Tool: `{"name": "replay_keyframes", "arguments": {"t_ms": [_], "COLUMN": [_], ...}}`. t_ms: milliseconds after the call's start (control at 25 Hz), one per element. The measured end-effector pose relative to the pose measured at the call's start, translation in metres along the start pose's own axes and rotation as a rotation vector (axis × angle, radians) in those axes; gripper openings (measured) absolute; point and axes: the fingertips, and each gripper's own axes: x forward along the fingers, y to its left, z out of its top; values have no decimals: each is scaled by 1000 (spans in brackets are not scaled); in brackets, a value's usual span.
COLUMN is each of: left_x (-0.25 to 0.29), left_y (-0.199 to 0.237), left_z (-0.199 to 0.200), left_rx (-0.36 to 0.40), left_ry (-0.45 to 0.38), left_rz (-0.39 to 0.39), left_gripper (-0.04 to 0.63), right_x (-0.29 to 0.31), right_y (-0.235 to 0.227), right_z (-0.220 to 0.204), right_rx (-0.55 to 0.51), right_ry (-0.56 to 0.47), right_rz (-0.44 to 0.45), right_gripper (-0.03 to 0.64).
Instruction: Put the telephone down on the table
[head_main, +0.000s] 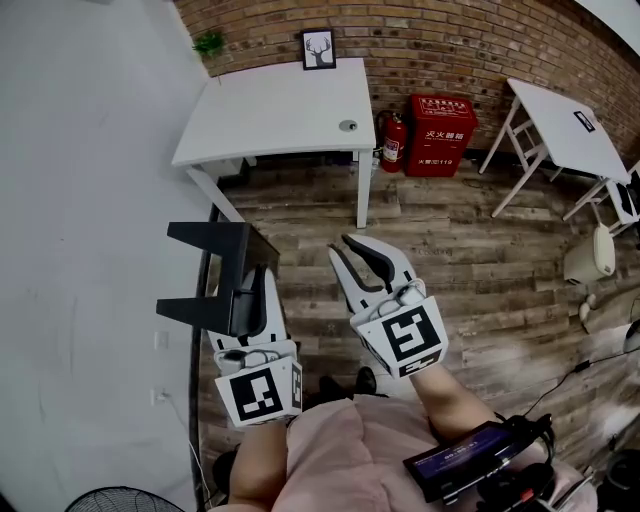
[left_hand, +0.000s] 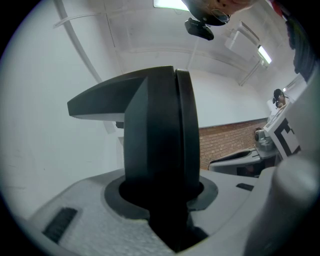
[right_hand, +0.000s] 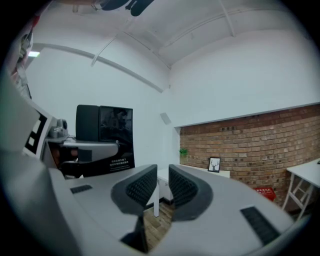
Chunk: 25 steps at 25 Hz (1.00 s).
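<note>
Head view: left claw (head_main: 252, 290) clamps the black telephone (head_main: 210, 240), right claw (head_main: 345, 250) slightly parted, empty.

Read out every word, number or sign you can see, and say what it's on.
"119": ends the lower line on the red box; the Chinese characters are too small to read.
White print on the black telephone: too small.
Label on the right-hand white table: too small.
</note>
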Motion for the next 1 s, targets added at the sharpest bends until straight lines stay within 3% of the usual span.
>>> {"name": "replay_keyframes", "arguments": {"t_ms": [200,600,720,1000], "left_x": [11,54,77,136], "left_y": [1,16,26,45], "left_z": [2,-17,-26,-33], "left_rx": [-18,-71,-93,-104], "left_ry": [2,11,14,21], "left_rz": [-84,-300,-380,-603], "left_gripper": [161,161,161,161], "right_x": [11,64,94,175], "right_y": [-3,18,23,12], "right_z": [2,-10,-14,-23], "right_rx": [-10,16,5,26], "right_ry": [-14,21,35,79], "right_rz": [99,449,543,622], "right_gripper": [115,250,262,282]}}
